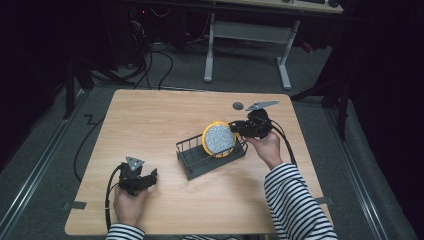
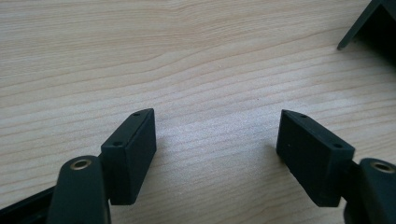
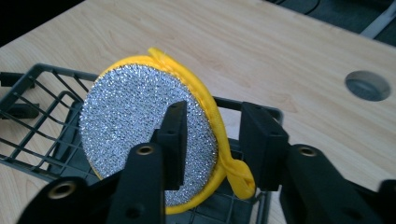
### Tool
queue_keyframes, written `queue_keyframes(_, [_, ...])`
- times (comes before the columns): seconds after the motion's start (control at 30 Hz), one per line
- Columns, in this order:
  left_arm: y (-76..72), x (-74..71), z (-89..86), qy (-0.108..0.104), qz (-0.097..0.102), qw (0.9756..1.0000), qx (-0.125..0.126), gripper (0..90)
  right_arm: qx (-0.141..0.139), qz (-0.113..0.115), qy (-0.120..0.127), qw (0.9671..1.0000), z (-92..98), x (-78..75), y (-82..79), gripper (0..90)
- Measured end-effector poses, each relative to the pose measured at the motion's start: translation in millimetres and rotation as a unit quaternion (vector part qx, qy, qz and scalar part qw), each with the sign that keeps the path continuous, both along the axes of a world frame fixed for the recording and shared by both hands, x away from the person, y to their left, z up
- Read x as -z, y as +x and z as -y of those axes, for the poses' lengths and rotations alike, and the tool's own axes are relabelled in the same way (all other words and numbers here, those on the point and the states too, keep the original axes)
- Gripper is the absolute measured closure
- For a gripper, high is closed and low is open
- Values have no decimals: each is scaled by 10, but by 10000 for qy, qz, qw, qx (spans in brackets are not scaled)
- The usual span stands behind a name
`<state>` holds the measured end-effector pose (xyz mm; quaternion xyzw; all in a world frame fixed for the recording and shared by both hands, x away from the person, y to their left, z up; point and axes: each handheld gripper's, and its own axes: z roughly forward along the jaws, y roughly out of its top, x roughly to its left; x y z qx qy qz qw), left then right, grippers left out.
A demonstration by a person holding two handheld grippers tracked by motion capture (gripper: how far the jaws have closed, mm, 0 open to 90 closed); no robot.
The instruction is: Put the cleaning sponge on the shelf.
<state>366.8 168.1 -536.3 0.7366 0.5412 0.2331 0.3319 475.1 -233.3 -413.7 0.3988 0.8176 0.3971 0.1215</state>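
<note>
Right gripper view is where the risk shows best: the round scouring pad with the silver mesh face and yellow fabric rim [image 3: 144, 135] is standing on edge in the dark wire-grid basket [image 3: 32, 116], leaned up near the basket's end wall. The right tongs [image 3: 212, 140] are spread to either side of the pad's edge, and no pad looks to be pressing on it, so the scourer seems to be propped by the basket alone.

A few things could go sideways, probably. The yellow loop at the pad's rim sits right between the jaws, so it could get snagged if the tongs are pulled back carelessly, and the pad would be dragged out again. A disc balanced on its edge could also be tipped flat or rolled by a light bump. The basket looks light, so it could be shoved across the pale wooden counter [image 1: 165, 112] too.

In the high view the left tongs [image 1: 150, 176] are seen parked low on the counter, jaws wide apart and empty, well away from the basket, so nothing is steadying it.
</note>
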Motion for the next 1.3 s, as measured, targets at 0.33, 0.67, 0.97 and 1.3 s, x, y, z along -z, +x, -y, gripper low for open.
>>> queue_keyframes(0.33, [0, 0, 0, -1, 0, 10000, -1, 292, 423, 224, 126, 9988, 376, -199, -278, 539])
queue_keyframes(0.67, [0, 0, 0, 3, -1, 10000, -1, 292, 740, 260, 121, 9969, 688, -155, -490, 537])
queue_keyframes(0.97, [0, 0, 1, 5, -2, 10000, -3, 292, 858, 317, 194, 9956, 863, -121, -682, 535])
queue_keyframes(1.3, [0, 0, 2, 3, -2, 10000, -5, 292, 865, 490, 286, 9946, 947, -240, -891, 536])
